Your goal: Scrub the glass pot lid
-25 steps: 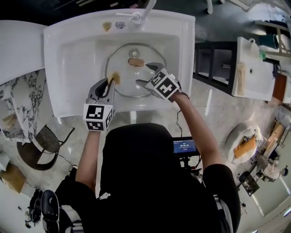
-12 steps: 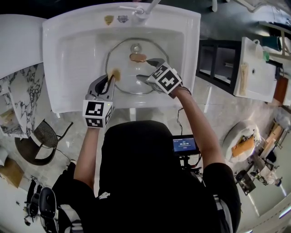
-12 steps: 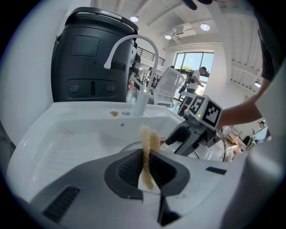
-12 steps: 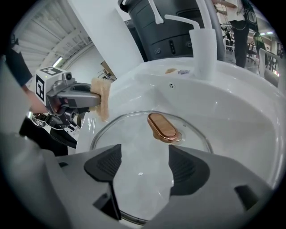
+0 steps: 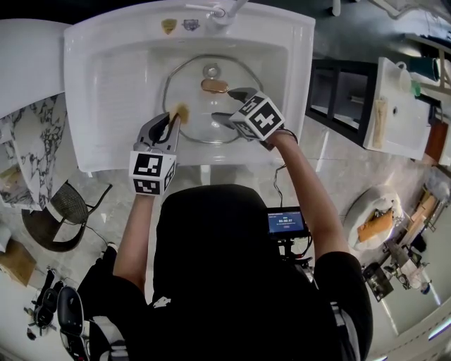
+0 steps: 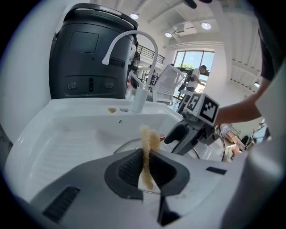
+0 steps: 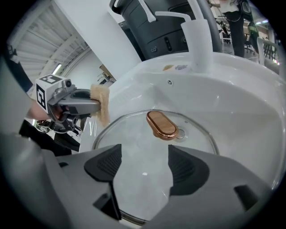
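— Checking the tools: what did each one hold?
— My left tool was clamped on a tan scrub pad. The pad stuck out past the jaws at the left rim of the glass pot lid; I couldn't tell whether it touched the glass. My right tool hung with jaws apart, nothing between them, over the lid's near edge.
— And the lid?
— Flat in the middle of the sink basin, copper-coloured knob up.

One sink, one faucet, one glass lid, one sponge, and two claws.
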`<action>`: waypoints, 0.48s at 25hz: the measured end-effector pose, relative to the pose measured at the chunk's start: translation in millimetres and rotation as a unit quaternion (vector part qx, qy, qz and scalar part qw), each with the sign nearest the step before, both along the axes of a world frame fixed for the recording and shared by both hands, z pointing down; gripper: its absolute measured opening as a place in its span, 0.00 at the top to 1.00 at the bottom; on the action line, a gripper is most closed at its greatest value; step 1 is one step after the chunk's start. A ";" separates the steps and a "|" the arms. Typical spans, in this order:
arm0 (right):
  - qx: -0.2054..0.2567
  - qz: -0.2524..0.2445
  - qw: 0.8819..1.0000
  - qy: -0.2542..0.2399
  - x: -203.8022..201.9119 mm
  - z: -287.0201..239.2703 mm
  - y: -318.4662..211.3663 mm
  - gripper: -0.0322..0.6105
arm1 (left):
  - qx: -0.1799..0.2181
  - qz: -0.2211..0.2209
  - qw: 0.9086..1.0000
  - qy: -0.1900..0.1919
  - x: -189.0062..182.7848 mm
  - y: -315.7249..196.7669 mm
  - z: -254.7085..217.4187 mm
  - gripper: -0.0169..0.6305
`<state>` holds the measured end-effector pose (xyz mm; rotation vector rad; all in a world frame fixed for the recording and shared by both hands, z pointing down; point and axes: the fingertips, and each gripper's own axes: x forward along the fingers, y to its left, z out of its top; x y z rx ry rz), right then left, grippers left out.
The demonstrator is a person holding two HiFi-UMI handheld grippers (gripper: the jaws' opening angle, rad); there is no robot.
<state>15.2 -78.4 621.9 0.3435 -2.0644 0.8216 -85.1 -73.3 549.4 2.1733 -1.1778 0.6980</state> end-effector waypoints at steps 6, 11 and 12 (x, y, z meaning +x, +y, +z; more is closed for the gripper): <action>-0.003 0.001 1.000 -0.001 -0.4 -0.3 0.0 0.46 | -0.018 0.033 0.999 -0.009 7.3 3.5 5.2 0.94; -0.003 0.001 1.000 -0.002 0.2 -0.5 0.6 0.46 | -0.019 0.084 0.995 -0.046 6.3 2.4 7.2 0.94; -0.002 0.001 1.000 -0.002 0.0 -0.5 0.7 0.46 | -0.020 0.102 0.993 -0.052 8.1 3.3 7.7 0.94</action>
